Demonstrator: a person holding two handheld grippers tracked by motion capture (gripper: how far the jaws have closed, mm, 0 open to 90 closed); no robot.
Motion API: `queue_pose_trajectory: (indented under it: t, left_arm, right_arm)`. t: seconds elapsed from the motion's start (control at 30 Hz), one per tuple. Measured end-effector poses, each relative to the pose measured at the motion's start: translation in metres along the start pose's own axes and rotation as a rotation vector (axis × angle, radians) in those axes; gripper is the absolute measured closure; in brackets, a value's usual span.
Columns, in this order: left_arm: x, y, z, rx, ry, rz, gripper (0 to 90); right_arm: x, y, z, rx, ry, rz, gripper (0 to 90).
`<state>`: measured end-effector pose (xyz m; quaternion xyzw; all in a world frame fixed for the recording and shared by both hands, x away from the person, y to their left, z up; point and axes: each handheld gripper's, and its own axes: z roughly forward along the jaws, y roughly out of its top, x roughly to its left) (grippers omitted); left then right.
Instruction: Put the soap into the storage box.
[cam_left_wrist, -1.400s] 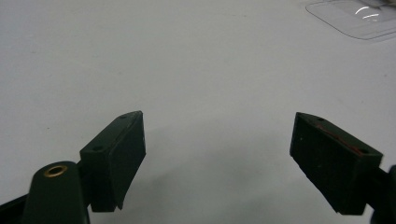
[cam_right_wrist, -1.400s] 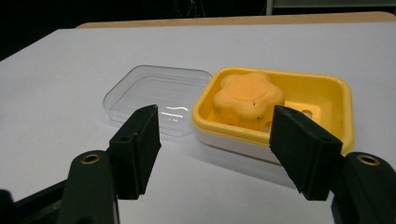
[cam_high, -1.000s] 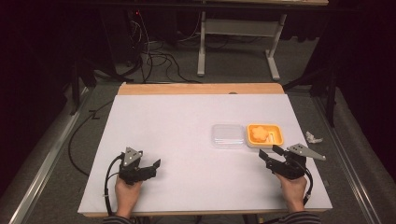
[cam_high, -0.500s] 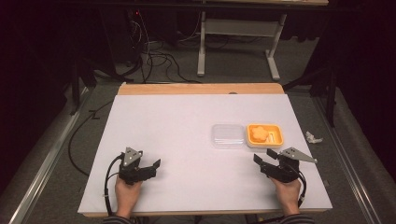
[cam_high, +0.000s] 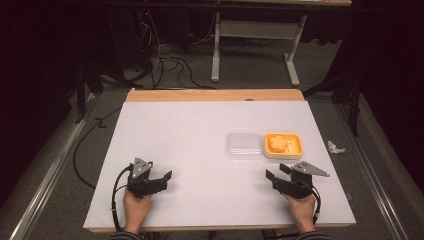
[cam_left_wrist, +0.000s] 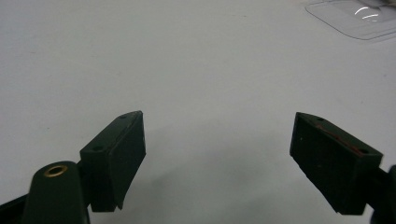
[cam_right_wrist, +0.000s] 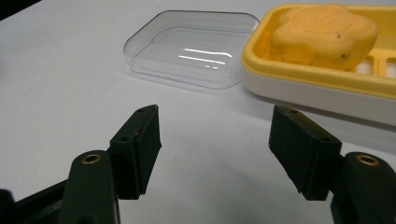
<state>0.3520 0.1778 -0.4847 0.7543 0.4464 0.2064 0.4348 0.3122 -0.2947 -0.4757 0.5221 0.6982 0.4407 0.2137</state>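
**Both tongs wide, nothing held**

Your left tongs (cam_high: 161, 179) sit low near the front left of the white tabletop (cam_high: 200, 140). Your left hand (cam_high: 134, 209) holds them from behind. Their jaws are wide apart and nothing is between them. In the left gripper view the left tongs (cam_left_wrist: 217, 154) look over bare white tabletop (cam_left_wrist: 187, 60), and a corner of the clear lid (cam_left_wrist: 359, 18) peeks in at the top right, well apart from the jaws.

Your right tongs (cam_high: 277, 173) sit near the front right of the tabletop, with your right hand (cam_high: 301, 210) behind them. Their jaws are wide apart too, and they hold nothing. A grey plate (cam_high: 310, 169) rides on top of them.

The clear lid (cam_high: 244, 145) lies flat on the tabletop, right of the middle. Just beside it, on its right, is the yellow tray (cam_high: 296, 150). An orange, flower-shaped lump (cam_high: 277, 143) sits in the left part of the tray.

In the right gripper view the right tongs (cam_right_wrist: 215, 149) point at the two things. The lid (cam_right_wrist: 191, 46) is ahead and a bit to the left. The tray (cam_right_wrist: 317, 84) is ahead to the right, near the right jaw but not touching it. The lump (cam_right_wrist: 324, 35) sits up above the tray's rim. The lid and the tray look very close together; you cannot tell if they touch.

A small white scrap (cam_high: 335, 147) lies on the floor past the right edge of the tabletop.
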Motion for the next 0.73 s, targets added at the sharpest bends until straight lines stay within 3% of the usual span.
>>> queue_pose_trajectory:
  t: [0.37,0.6,0.73]
  left_arm:
    - [0.0,0.0,0.0,-0.001,0.001,0.0,18.7]
    - [0.0,0.0,-0.001,-0.006,0.003,0.002,18.5]
    - [0.0,0.0,-0.001,-0.006,0.004,0.002,18.5]
  right_arm:
    - [0.007,-0.001,0.007,0.044,-0.019,-0.057,34.3]
    - [0.012,0.001,0.014,0.128,-0.035,-0.095,33.9]
    - [0.012,0.001,0.015,0.13,-0.039,-0.089,34.0]
